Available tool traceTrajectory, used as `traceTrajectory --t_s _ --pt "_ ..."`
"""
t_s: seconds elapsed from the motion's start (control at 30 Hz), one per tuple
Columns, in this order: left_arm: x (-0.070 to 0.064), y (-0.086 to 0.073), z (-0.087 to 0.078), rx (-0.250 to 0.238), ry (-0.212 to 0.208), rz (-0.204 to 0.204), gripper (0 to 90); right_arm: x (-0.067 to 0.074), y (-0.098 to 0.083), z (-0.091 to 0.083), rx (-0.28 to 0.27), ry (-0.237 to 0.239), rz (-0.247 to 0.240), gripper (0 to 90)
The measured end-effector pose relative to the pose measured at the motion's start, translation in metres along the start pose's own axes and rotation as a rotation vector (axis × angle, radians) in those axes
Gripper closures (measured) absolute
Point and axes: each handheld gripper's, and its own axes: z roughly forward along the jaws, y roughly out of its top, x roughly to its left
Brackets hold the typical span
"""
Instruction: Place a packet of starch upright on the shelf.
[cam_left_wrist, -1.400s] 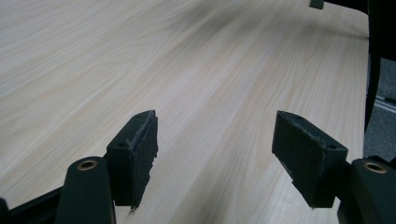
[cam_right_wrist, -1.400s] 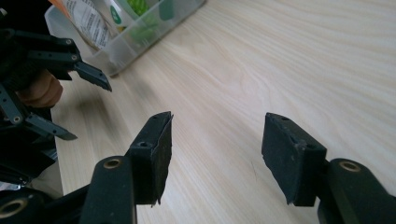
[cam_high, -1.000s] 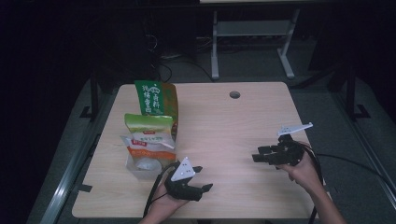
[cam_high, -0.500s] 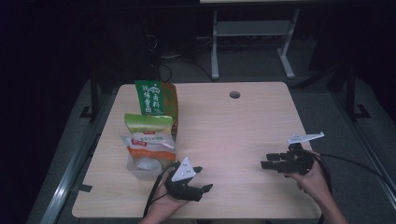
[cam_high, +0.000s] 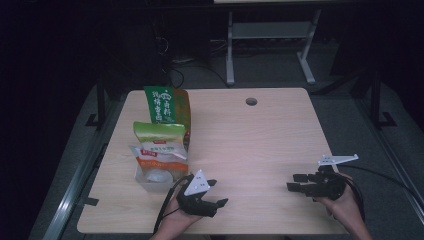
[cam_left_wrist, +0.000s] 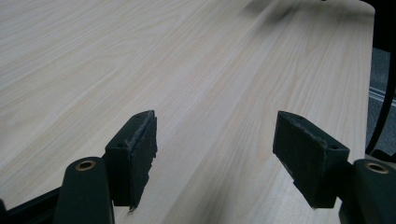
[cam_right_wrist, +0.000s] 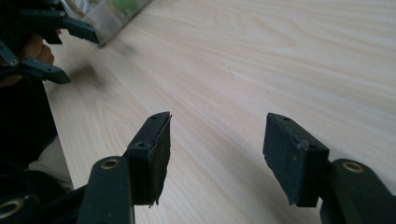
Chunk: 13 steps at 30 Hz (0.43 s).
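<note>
We hold both grippers, left gripper and right gripper, agape and empty. The crinkly green-and-orange plastic food bag on the pale wooden tabletop looks light and soft; we'd pinch its top edge

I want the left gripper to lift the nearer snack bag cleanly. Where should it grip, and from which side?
Probably the folded green top edge of the nearer snack bag. The bag stands upright in a clear tub, in front of the taller green bag, so that flat top band is the freest part. The left gripper, jaws open, could come in from above on the table's open right side.
</note>
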Motion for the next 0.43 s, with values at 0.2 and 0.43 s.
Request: traceTrajectory --t_s 0.2,0.43 --pt "-0.002 0.0 0.0 -0.003 -0.005 0.001 29.7 0.005 -0.007 -0.003 -0.017 -0.001 -0.01 39.8" --pt "-0.003 -0.001 -0.001 -0.006 -0.015 -0.003 29.0 0.009 -0.012 -0.006 -0.074 0.017 -0.013 38.7"
